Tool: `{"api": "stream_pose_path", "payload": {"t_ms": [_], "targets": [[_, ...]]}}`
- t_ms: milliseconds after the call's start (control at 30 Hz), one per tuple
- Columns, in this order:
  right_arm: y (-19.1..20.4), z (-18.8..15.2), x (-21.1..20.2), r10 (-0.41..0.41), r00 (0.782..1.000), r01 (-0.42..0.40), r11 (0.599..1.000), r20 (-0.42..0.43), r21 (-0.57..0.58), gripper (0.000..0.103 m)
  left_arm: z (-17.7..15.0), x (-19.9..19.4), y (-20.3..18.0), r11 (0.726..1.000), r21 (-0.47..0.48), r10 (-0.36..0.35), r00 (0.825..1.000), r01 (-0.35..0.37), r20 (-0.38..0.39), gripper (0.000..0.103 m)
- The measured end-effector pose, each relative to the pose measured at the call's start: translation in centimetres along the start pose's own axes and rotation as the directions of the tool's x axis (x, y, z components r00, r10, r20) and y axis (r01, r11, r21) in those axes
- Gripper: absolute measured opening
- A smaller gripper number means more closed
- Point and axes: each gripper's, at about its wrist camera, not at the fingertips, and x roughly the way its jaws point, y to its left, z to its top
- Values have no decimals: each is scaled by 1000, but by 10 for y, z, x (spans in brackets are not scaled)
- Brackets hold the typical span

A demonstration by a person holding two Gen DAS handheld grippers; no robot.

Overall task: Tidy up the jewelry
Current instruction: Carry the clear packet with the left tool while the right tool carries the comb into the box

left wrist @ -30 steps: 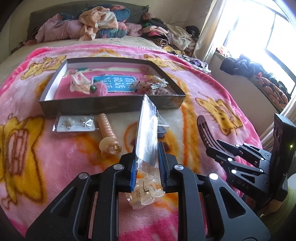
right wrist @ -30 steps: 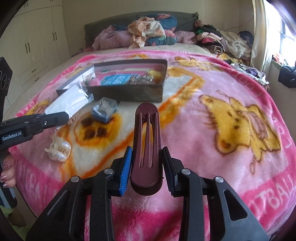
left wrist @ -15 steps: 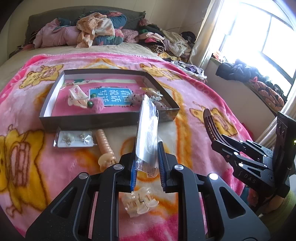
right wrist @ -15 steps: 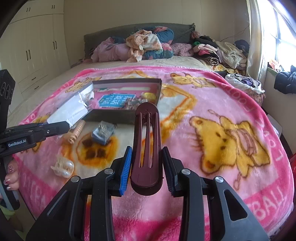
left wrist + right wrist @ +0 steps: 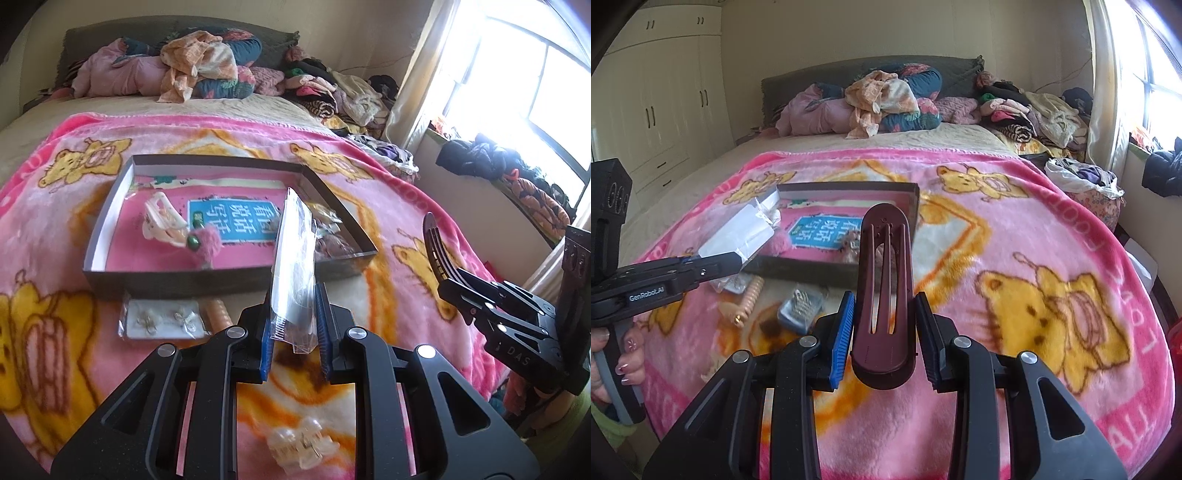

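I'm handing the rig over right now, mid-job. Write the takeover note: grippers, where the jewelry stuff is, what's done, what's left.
Left gripper: shut on a clear plastic packet, held upright in front of the box.
Right gripper: shut on the maroon hair clip, above the blanket.
Done: a white claw clip, a pink fuzzy piece and some small items lie in the box.
Left: both held items, plus the earring card, beige clip, small blue case and clear claw clip on the blanket.
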Motion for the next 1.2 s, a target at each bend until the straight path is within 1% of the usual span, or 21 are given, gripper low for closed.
{"api": "stream_pose_path", "payload": {"t_ms": [200,300,700,900,1200], "targets": [[8,18,9,14,1000,-14,1000,10,-17,32,13,2,15,1000,-18,22,1000,-22,18,13],[13,28,12,37,999,-36,999,30,-27,32,19,3,23,999,-30,37,999,-36,26,13],[30,69,37,51,997,-47,996,53,-74,32,33,9,58,993,-67,102,994,-100,29,13],[30,83,64,60,998,-58,995,22,-84,32,42,13,77,988,-79,139,990,-136,27,13],[33,90,108,75,996,-78,993,-48,-83,32,45,28,101,980,-91,180,984,-179,-5,13]]}}
